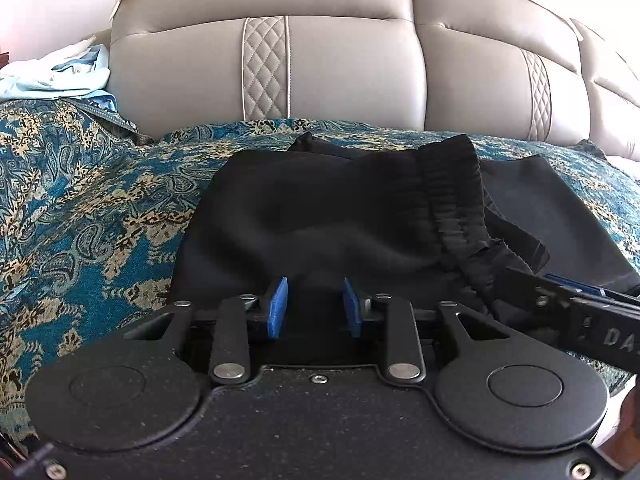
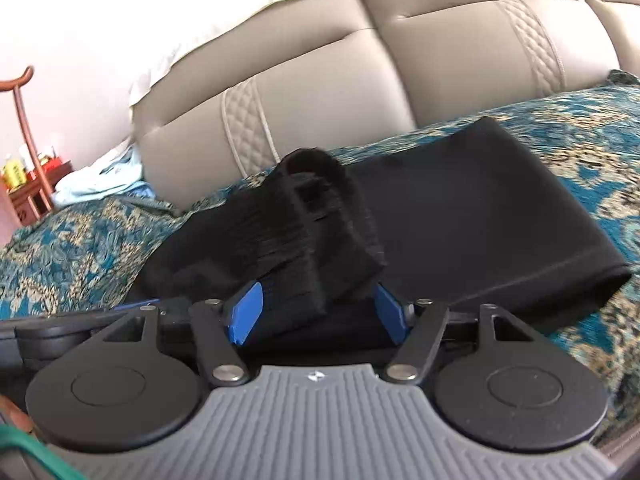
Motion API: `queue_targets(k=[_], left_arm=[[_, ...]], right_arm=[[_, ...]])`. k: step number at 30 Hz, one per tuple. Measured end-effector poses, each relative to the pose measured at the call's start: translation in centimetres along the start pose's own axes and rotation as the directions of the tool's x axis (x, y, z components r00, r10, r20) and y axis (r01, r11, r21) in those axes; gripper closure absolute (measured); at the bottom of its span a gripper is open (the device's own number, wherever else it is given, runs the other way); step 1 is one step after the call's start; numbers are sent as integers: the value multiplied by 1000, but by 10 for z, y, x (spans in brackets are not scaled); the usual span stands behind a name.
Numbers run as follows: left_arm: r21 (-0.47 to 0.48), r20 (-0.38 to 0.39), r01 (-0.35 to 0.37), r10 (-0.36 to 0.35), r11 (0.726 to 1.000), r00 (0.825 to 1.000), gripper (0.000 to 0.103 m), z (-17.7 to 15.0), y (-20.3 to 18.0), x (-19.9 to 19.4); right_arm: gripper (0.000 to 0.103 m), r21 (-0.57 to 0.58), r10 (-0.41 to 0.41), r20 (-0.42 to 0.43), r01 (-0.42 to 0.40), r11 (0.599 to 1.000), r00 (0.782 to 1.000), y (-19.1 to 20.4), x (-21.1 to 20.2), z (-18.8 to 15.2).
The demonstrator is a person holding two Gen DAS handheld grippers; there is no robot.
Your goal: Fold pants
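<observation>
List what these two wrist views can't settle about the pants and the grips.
- Left gripper: fingertips buried in the black pants, left wrist view; pinch or mere contact unclear.
- Right gripper: waistband is motion-blurred in the right wrist view and covers the pads' inner faces.
- Pants' near edge: hidden behind both gripper bodies.
- Pant legs' far end: unclear in either view.

waistband [image 2: 320, 216]: blurred, hides right gripper's [image 2: 320, 312] pad contact | left gripper [image 1: 314, 308]: pad tips sunk in pants [image 1: 304, 216] | pants' right part cut off by right gripper's body | side-table [image 2: 28, 192] bottles too small
</observation>
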State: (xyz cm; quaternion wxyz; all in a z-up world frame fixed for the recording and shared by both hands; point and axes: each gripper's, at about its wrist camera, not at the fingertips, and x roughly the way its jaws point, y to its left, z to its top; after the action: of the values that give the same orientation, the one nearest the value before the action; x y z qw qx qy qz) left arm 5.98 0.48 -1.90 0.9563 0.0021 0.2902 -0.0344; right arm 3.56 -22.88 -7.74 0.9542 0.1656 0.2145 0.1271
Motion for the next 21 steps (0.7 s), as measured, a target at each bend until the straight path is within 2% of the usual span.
queue_targets(k=[4,7,9,12,14,17,19,21], left_arm=[[-15,0,16,-16,1000,1000,74,-3,1,-4],[-13,2,21,-21,1000,1000,74,-3,2,-4],[-8,3,21,-21,1000,1000,74,-3,2,-4],[-2,3,22,-22,1000,1000,74,-3,2,-6],[2,10,29,-29,1000,1000,77,-1,2,-9],[44,49,55,-57,998,997,78,12,0,-16],[88,83,44,-51,995,995,78,23,-4,-18],[118,110,36,-49,992,993,77,36,-8,-16]], right_arm=[[21,-40,-5,8,5,999,1000,9,15,4],[20,-169,-46,36,51,984,998,23,25,0],[25,-223,-51,46,60,973,998,31,30,-3],[41,-227,-16,42,25,974,999,36,32,-2],[57,-184,6,34,1,983,999,32,31,2],[72,-71,39,23,-37,997,999,16,31,12],[75,-28,27,40,-26,999,999,9,29,18],[77,-47,-18,82,22,999,996,8,25,22]])
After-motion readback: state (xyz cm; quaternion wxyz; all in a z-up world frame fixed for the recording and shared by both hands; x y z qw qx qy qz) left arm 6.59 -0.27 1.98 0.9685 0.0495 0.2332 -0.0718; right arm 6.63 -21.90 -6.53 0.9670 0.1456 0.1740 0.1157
